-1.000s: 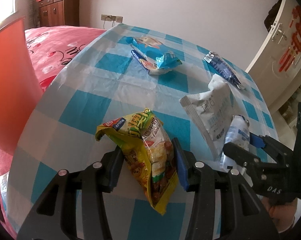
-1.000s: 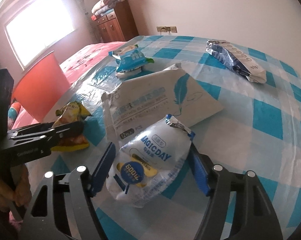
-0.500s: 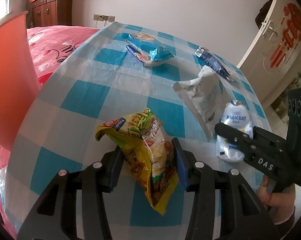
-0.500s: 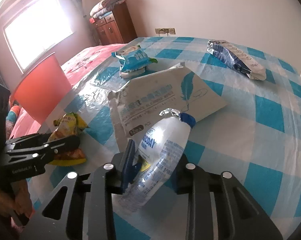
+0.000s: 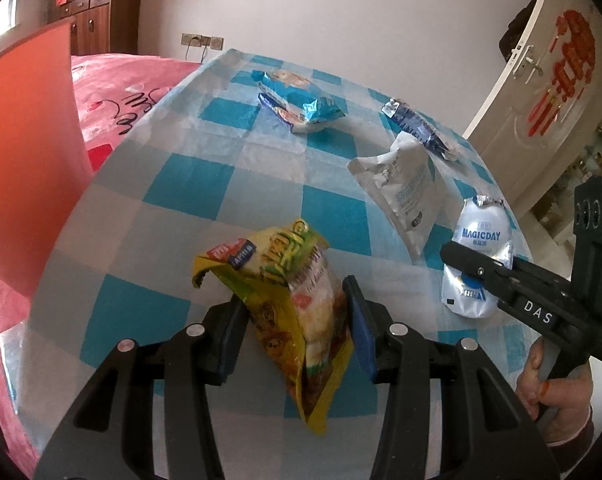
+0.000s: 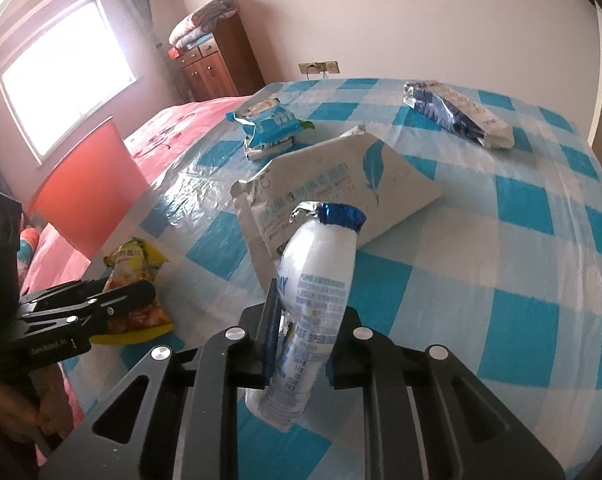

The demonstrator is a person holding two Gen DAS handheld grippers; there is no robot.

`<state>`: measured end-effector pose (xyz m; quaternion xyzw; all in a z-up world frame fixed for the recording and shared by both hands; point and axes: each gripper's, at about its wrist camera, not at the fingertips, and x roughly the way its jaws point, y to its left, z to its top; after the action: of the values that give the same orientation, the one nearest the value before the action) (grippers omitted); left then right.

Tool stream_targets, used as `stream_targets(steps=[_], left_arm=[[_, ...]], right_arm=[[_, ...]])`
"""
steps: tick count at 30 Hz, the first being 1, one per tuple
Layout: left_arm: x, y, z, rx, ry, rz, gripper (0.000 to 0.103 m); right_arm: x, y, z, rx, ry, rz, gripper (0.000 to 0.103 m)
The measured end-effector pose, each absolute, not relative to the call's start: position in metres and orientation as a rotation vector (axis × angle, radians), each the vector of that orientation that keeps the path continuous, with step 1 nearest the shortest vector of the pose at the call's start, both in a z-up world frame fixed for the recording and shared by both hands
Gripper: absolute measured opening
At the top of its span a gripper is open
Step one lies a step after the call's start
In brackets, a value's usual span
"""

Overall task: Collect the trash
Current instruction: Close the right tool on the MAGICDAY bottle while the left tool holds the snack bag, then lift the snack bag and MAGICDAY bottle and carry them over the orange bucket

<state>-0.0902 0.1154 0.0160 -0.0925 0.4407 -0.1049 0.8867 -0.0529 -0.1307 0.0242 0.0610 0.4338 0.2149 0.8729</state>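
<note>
My left gripper (image 5: 297,332) is shut on a crumpled yellow snack bag (image 5: 297,296), held just above the blue-and-white checked tablecloth (image 5: 205,168). My right gripper (image 6: 301,344) is shut on a white MAGICDAY pouch (image 6: 317,280) with a blue top, squeezed flat and lifted off the cloth. The left wrist view has the right gripper (image 5: 481,276) and pouch (image 5: 481,240) at the right; the right wrist view has the left gripper (image 6: 133,300) and yellow bag (image 6: 135,264) at the left. A large white packet (image 6: 341,188), a blue snack bag (image 6: 269,124) and a dark blue wrapper (image 6: 457,120) lie farther back.
An orange bin (image 5: 25,168) stands left of the table beside a bed with a pink cover (image 5: 133,84). A white door (image 5: 541,92) is at the right. A wooden dresser (image 6: 213,64) stands by the far wall under a window (image 6: 65,68).
The right gripper's jaws closed on the white pouch, squeezed it narrow and raised it from the cloth. The left gripper kept its hold on the yellow bag and drifted back from the far wrappers.
</note>
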Motion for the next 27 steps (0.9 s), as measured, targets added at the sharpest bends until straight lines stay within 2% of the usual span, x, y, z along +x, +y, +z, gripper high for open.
stream_targets(steps=[18,27], left_arm=[[-0.1,0.135,0.017,-0.268,0.881,-0.288,0.042],[-0.101,0.141,0.017,-0.291,0.854,-0.283,0.035]], right_arm=[[-0.067,-0.127,0.035,0.184,0.928,0.46,0.019],[-0.069,-0.122,0.034,0.178,0.931,0.465,0.019]])
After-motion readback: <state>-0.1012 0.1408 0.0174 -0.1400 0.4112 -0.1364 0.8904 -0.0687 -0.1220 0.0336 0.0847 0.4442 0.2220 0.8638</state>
